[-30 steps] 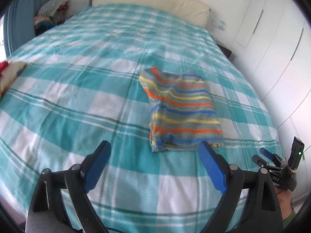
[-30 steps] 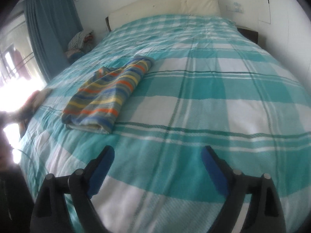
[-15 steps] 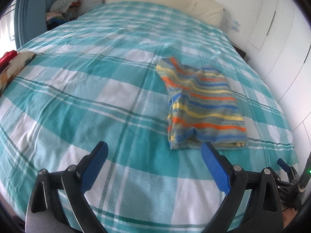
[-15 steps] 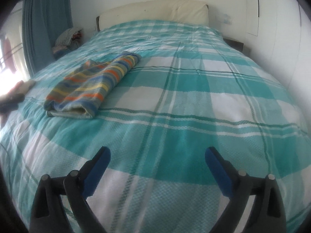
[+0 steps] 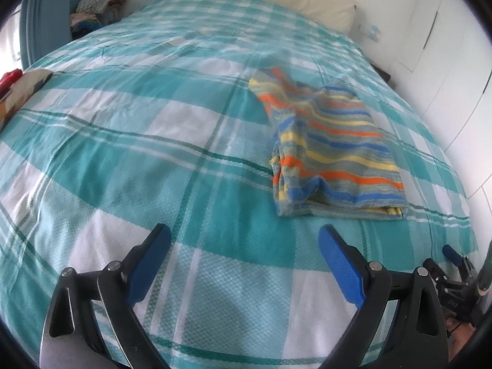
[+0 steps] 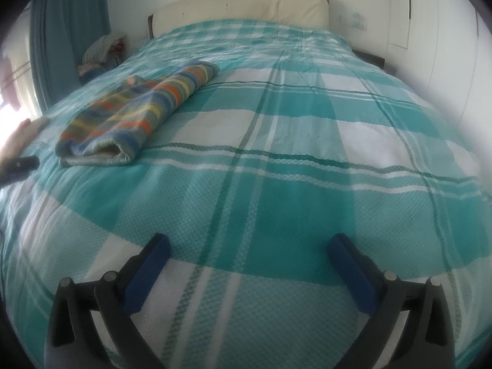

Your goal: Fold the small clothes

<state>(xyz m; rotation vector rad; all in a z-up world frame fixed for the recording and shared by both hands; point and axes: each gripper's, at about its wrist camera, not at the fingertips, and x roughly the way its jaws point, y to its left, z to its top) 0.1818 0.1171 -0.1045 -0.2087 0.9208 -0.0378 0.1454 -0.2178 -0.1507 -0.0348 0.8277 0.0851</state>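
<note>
A small striped garment (image 5: pixel 332 147) in blue, orange, yellow and grey lies folded on the teal checked bedspread (image 5: pixel 153 141). It also shows in the right wrist view (image 6: pixel 135 113) at the left. My left gripper (image 5: pixel 244 236) is open and empty, above the bed's near edge, short of the garment. My right gripper (image 6: pixel 247 244) is open and empty over bare bedspread (image 6: pixel 292 160), well to the right of the garment. The right gripper also shows at the lower right edge of the left wrist view (image 5: pixel 458 273).
A cream headboard (image 6: pixel 243 7) stands at the far end. A pile of clothes (image 5: pixel 98 9) sits by the blue curtain (image 6: pixel 67 30) at the far left. White wardrobe doors (image 5: pixel 455 61) line the right side. Some cloth (image 5: pixel 18 89) lies at the bed's left edge.
Both grippers have drawn back toward the near edge and turned a little. The garment sits further right in the left wrist view and further left in the right wrist view. It lies unmoved.
</note>
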